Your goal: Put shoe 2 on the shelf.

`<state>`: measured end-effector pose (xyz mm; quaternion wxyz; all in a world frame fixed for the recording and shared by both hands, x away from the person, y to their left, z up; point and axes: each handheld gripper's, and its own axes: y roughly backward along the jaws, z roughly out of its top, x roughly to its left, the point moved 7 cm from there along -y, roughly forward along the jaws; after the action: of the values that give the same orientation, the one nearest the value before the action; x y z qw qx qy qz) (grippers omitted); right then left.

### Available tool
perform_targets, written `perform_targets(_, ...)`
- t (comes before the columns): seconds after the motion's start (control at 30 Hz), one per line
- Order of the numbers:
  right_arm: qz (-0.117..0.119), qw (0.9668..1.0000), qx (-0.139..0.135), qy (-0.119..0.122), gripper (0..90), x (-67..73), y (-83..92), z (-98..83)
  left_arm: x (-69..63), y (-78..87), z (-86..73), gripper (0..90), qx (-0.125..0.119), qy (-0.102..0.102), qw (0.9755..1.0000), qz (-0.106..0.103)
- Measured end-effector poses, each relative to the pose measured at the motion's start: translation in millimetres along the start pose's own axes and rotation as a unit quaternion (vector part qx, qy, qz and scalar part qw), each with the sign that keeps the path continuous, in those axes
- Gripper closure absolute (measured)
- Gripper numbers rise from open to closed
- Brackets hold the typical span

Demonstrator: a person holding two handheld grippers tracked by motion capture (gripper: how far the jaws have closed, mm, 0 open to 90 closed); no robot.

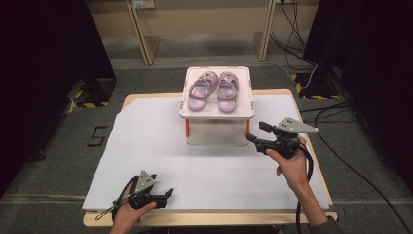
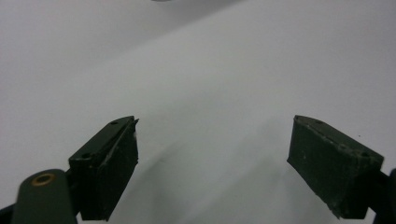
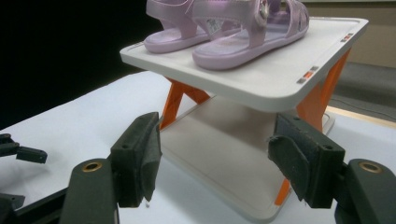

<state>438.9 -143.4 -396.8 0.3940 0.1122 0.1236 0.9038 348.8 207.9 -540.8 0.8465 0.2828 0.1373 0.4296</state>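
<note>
Right gripper (image 1: pixel 254 132) of mine gapes empty beside white shelf (image 1: pixel 217 113); its view reveals orange struts (image 3: pixel 175 101) under glossy lilac sandals (image 1: pixel 213 90); left gripper (image 1: pixel 168 195) apart.

Wood table (image 1: pixel 127 101), light brown, w/ big white sheet (image 1: pixel 146 156) over most of top. Wood shows at far edge + right edge. Small white rack (image 1: pixel 216 114) w/ orange legs stands on sheet, near far edge, mid. Two purple sandals (image 1: pixel 213 90) side by side on rack's top shelf.
</note>
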Motion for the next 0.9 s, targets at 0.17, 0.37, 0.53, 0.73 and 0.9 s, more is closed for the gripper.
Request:
perform_targets(0.17,0.006,0.9999,0.008,0.002,33.4,5.7,3.5,-12.1,0.2,0.5,-0.3,15.4,0.001,-0.002,1.0,0.001)
perform_targets(0.37,0.016,0.9997,0.017,0.0,32.8,9.0,5.4,-33.4,1.1,0.4,-0.8,15.4,0.002,-0.001,1.0,0.004)
perform_targets(0.53,0.018,0.9991,0.037,-0.005,32.3,8.2,1.4,-57.1,-0.2,-0.1,-0.4,15.4,0.002,-0.003,1.0,0.002)
perform_targets(0.73,0.022,0.9978,0.063,-0.008,30.7,9.1,-2.3,-80.5,-0.6,0.3,-1.7,15.4,0.005,-0.005,1.0,0.002)
perform_targets(0.9,0.021,0.9973,0.071,-0.003,30.4,11.4,1.2,-90.9,-1.4,1.4,-1.4,15.4,0.003,-0.006,1.0,0.002)
